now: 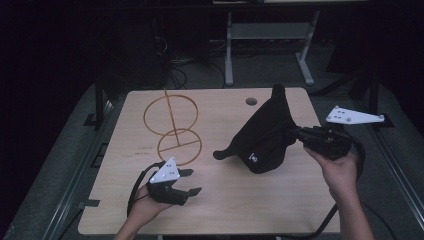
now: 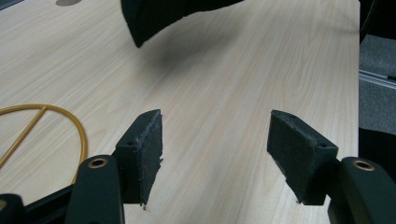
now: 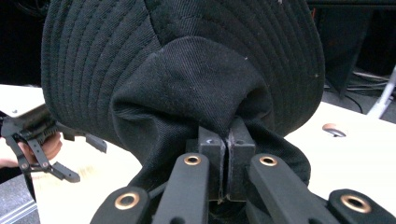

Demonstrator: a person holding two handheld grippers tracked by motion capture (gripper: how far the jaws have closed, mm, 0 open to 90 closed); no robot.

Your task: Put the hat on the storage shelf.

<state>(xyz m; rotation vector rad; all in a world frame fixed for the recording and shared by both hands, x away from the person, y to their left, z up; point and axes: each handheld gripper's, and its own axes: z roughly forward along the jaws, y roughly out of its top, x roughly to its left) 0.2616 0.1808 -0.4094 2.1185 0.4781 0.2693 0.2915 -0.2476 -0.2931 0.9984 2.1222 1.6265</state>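
My left gripper (image 1: 191,181) sits low over the near-left of the table (image 1: 225,200), jaws wide apart, nothing between the pads (image 2: 148,144), just bare wood under them. No earlier frame to compare, so I'll only say it's open and free. My guess is it's staged there to take a second hold on the hat once that comes across.

Far-left of it: the gold wire stand (image 1: 172,127), two rings on an upright rod, standing on the table just beyond my left gripper. In the left gripper view one ring (image 2: 56,126) lies just left of my left jaw. It looks like the peg the hat is meant for, though that's a judgement.

Right of centre: the black hat (image 1: 265,135), brim drooping and one corner trailing toward the table. My right gripper (image 3: 226,156) has its jaws pinched tight on a fold of the hat's fabric, which is why the rest hangs limp.

Obstacles: the hanging brim blocks my right gripper's sight of the stand. The table's cable hole (image 1: 251,101) is at the far edge, clear of the path. The left gripper sits between hat and stand, so it could get in the way.
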